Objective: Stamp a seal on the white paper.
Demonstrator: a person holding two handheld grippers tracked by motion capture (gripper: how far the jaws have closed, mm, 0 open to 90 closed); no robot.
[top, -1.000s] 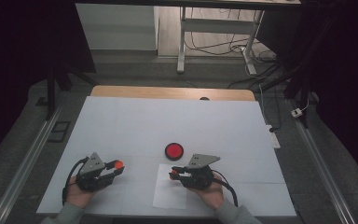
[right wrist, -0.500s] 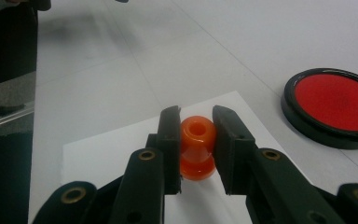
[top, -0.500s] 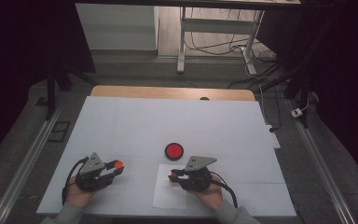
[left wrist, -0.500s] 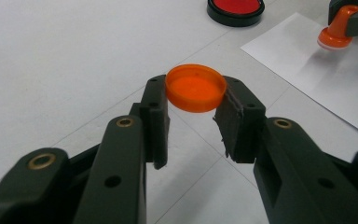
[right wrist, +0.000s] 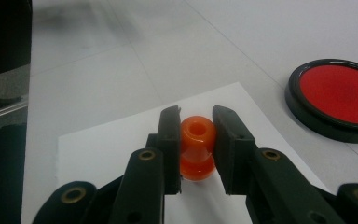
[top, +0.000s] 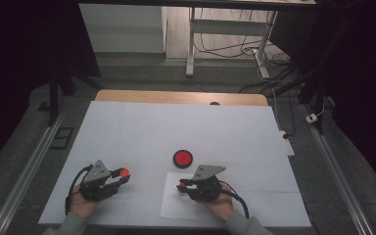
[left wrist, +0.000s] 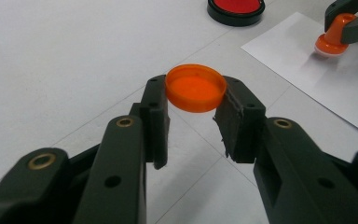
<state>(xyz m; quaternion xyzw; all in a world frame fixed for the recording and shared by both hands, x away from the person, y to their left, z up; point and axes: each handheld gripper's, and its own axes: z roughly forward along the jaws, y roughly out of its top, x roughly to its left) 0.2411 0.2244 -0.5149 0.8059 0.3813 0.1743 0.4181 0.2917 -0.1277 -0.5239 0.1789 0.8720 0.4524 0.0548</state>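
Two tools: left tool grips one orange cap; right tool grips one orange stamp.

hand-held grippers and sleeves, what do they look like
Both the left hand-held gripper and the right hand-held gripper are black with two flat jaws, brass-coloured pivot pins, a grey three-cornered plate on top and a black trailing cable. The person's sleeves are grey-green.

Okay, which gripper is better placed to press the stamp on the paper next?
Right. The right gripper already clamps the orange stamp, base down over the white paper; the left gripper is off it, holding the orange cap.
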